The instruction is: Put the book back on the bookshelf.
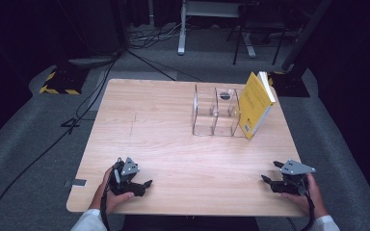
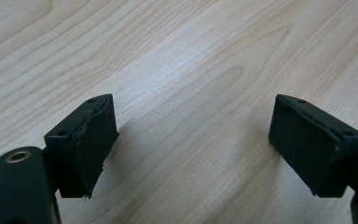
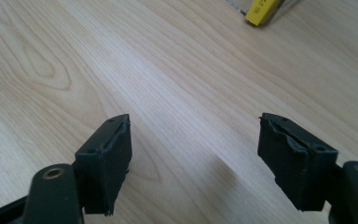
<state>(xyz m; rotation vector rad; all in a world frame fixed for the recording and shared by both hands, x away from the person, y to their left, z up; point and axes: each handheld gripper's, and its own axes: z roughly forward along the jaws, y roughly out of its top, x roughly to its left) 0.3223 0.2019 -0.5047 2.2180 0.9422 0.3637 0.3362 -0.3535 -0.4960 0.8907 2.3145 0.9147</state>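
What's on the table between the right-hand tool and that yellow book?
Nothing: in the high view, bare wooden table runs from the right tool up to the yellow book, which leans against a clear organizer.

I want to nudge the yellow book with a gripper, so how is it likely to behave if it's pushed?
The yellow book stands tilted, leaning against the clear organizer, so a sideways push would probably tip it flat. It looks like a thin paperback, likely light and somewhat bendy. The empty organizer may slide on the smooth table rather than brace it.
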